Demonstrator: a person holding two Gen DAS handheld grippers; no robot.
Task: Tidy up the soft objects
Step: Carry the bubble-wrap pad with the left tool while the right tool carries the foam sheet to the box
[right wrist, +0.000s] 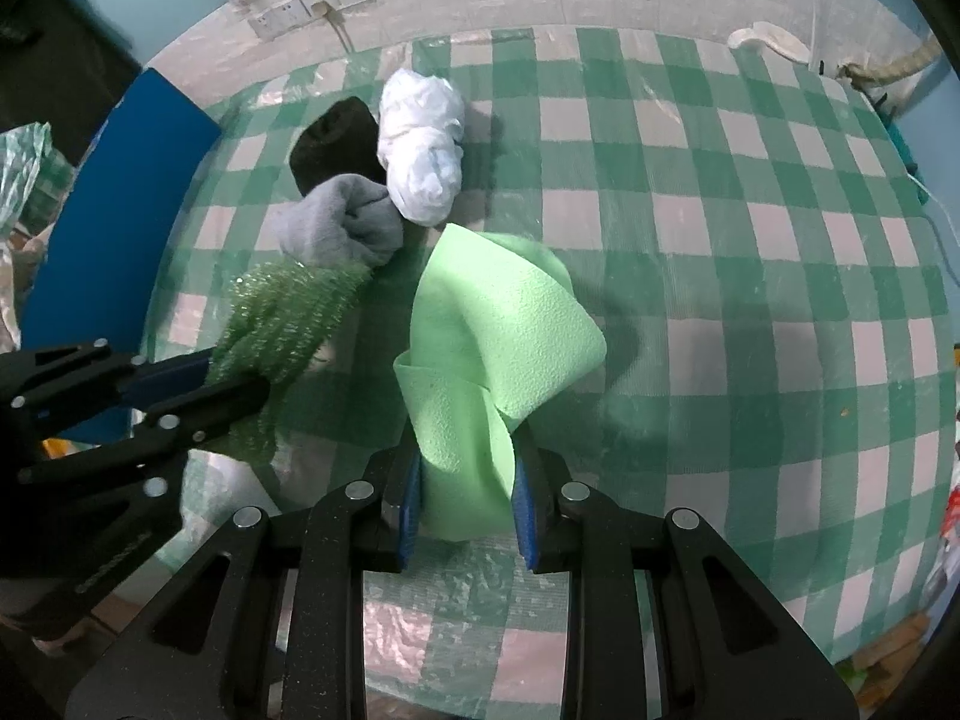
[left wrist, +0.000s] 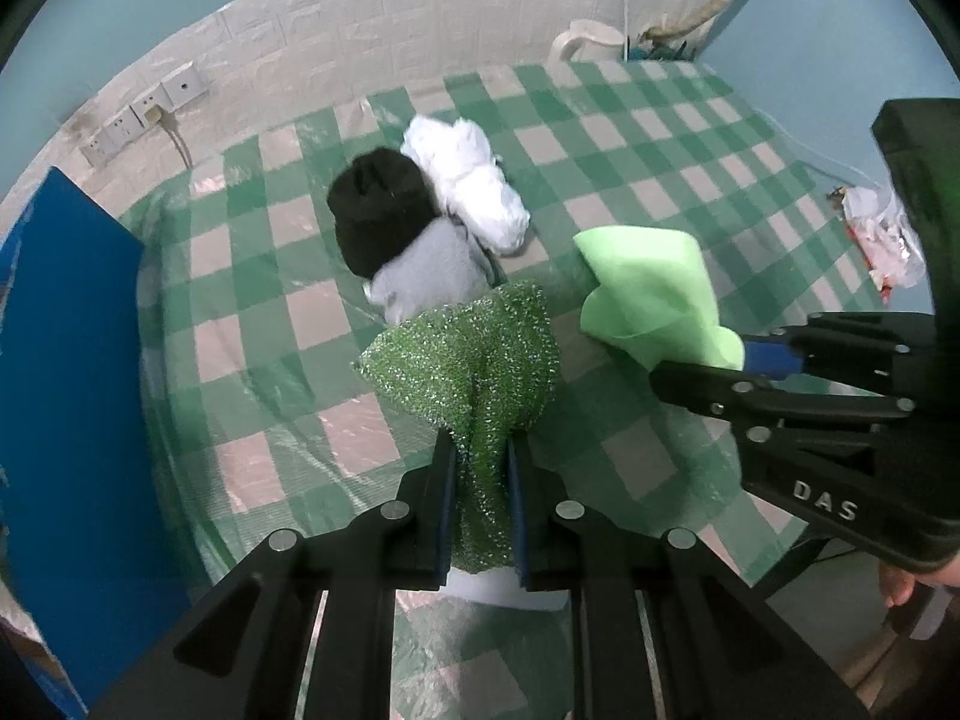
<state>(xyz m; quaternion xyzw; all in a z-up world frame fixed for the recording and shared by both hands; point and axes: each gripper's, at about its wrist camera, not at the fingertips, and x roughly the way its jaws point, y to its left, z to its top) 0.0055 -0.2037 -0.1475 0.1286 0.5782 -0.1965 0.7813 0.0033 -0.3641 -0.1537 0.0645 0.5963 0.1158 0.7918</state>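
Left wrist view: left gripper (left wrist: 480,456) jaws pinch the sparkly green scrubber (left wrist: 468,360), right gripper (right wrist: 468,480) jaws grip the light green cloth (right wrist: 498,336). Both floppy ends hang close to the sock pile (left wrist: 414,222) mid-frame, so they could snag it or slip loose.

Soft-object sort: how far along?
Looks done: rolled black sock, grey sock and white bundle sit touching in one cluster on the green checked tablecloth. In hand: left tool is shut on the sparkly green scouring cloth; right tool is shut on the light green foam sheet. Left: placing both; where they go isn't shown.
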